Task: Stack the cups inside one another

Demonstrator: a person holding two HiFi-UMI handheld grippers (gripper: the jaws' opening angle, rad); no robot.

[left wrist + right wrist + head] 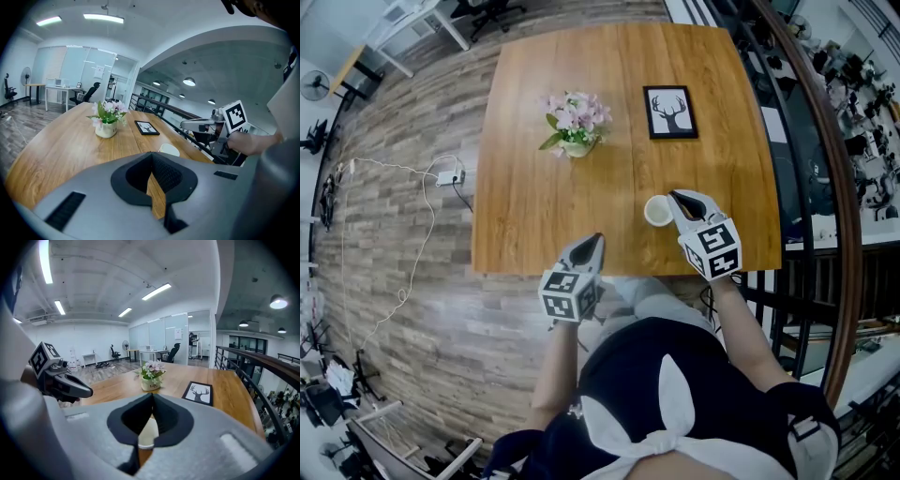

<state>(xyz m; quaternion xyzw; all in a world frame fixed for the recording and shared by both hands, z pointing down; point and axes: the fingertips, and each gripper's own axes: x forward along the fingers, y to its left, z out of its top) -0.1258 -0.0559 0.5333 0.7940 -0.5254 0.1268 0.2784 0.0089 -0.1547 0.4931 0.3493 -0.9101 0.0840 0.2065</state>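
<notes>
Small white thin-walled cup [658,210], probably light and easily tipped, standing upright near the front edge of the light wooden table [534,187] and best pinched at its rim; right gripper [674,196] just beside it, jaws pressed together; left gripper [597,240] likewise closed on nothing.

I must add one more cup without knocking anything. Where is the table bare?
Bare: the wide strip of table left of the flower pot, and the middle between flower pot and white cup. Crowded: the near right edge, where the right gripper is close to the white cup.
</notes>
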